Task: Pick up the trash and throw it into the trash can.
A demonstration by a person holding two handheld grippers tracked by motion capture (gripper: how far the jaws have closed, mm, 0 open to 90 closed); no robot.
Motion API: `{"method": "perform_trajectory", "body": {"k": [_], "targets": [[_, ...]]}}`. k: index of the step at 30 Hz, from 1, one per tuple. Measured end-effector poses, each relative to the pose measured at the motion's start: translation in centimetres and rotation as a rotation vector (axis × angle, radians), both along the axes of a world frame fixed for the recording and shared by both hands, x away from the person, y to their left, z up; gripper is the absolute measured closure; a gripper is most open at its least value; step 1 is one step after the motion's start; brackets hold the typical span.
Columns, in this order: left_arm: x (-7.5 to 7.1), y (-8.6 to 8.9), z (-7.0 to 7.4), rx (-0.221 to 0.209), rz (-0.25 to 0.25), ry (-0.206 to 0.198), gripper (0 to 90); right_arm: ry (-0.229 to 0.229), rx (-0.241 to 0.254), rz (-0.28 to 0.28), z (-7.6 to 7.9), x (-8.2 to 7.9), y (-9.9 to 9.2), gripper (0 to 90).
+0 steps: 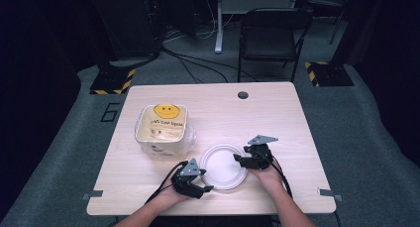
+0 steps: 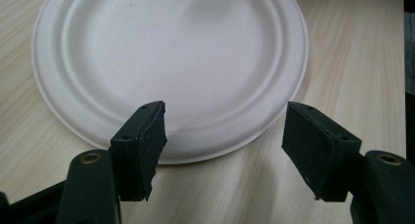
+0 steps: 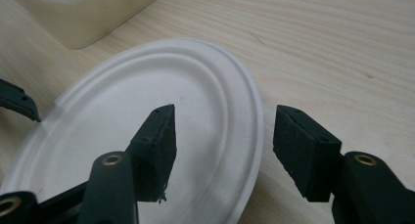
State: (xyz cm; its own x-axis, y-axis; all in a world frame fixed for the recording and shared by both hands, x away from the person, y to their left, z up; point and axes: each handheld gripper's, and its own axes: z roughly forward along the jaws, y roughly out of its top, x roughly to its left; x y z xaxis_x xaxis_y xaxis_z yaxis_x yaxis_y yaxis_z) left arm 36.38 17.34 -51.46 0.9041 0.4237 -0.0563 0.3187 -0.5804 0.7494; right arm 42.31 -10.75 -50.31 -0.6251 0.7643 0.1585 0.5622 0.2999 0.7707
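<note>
Round white paper plate [image 1: 223,166] flat on table, flanked: left gripper [image 1: 207,188] at near-left rim, right gripper [image 1: 238,160] at right rim. Both jaw pairs spread wide, nothing held; right gripper astride plate's edge, nearer for pickup.

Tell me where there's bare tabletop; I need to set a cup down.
Free: the right side beyond the right gripper, and the far strip by the grommet hole. Crowded: plate, left gripper and the smiley-face container.

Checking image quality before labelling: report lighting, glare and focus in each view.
High view: plate overexposed, room beyond the table dark. Left gripper view: plate evenly lit, soft shadow by the jaws. Right gripper view: container blurred at the top, wood grain sharp.
</note>
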Motion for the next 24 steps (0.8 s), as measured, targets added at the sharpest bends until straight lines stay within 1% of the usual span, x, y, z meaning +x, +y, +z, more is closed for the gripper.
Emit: {"method": "perform_trajectory", "body": {"k": [5, 8, 9, 11, 14, 15, 16, 17, 18, 19, 20, 22, 24], "targets": [[0.0, 0.0, -0.1, 0.000, 0.000, 0.000, 31.9, 0.003, -0.001, 0.018, -0.1, -0.1, 0.4, 40.6], [0.0, 0.0, -0.2, 0.003, -0.004, -0.001, 31.8, -0.006, 0.012, 0.026, 0.1, -0.2, 0.6, 41.4], [-0.1, -0.1, -0.2, 0.011, -0.007, -0.002, 31.9, -0.012, 0.027, 0.028, 0.4, -0.4, 0.7, 43.0], [-0.1, -0.1, -0.3, 0.012, -0.005, 0.000, 31.9, -0.024, 0.034, 0.026, 0.7, -0.6, 0.8, 46.2], [-0.2, -0.1, -0.3, 0.017, -0.012, -0.004, 31.9, -0.037, 0.061, 0.016, 1.5, -0.8, 0.8, 53.6], [-0.2, -0.1, -0.3, 0.017, -0.012, -0.004, 31.9, -0.037, 0.061, 0.016, 1.5, -0.8, 0.8, 53.6], [-0.2, 0.0, -0.2, 0.016, -0.013, -0.006, 32.0, -0.051, 0.088, 0.022, 2.1, -1.0, 0.6, 58.6], [-0.2, 0.0, -0.2, 0.016, -0.013, -0.006, 32.0, -0.051, 0.088, 0.022, 2.1, -1.0, 0.6, 58.6], [-0.2, 0.0, -0.2, 0.015, -0.015, -0.008, 32.0, -0.057, 0.114, 0.027, 2.7, -1.1, 0.5, 61.9], [-0.2, 0.0, -0.2, 0.015, -0.015, -0.008, 32.1, -0.057, 0.114, 0.027, 2.7, -1.1, 0.5, 61.9], [-0.2, 0.0, -0.1, 0.018, -0.017, -0.009, 32.1, -0.063, 0.129, 0.034, 3.1, -1.2, 0.4, 66.3], [-0.3, 0.1, 0.0, 0.015, -0.020, -0.016, 32.1, -0.058, 0.144, 0.044, 3.6, -1.3, 0.4, 70.3], [-0.3, 0.2, 0.1, 0.013, -0.017, -0.014, 32.1, -0.054, 0.151, 0.050, 3.7, -1.4, 0.4, 71.8]]}}
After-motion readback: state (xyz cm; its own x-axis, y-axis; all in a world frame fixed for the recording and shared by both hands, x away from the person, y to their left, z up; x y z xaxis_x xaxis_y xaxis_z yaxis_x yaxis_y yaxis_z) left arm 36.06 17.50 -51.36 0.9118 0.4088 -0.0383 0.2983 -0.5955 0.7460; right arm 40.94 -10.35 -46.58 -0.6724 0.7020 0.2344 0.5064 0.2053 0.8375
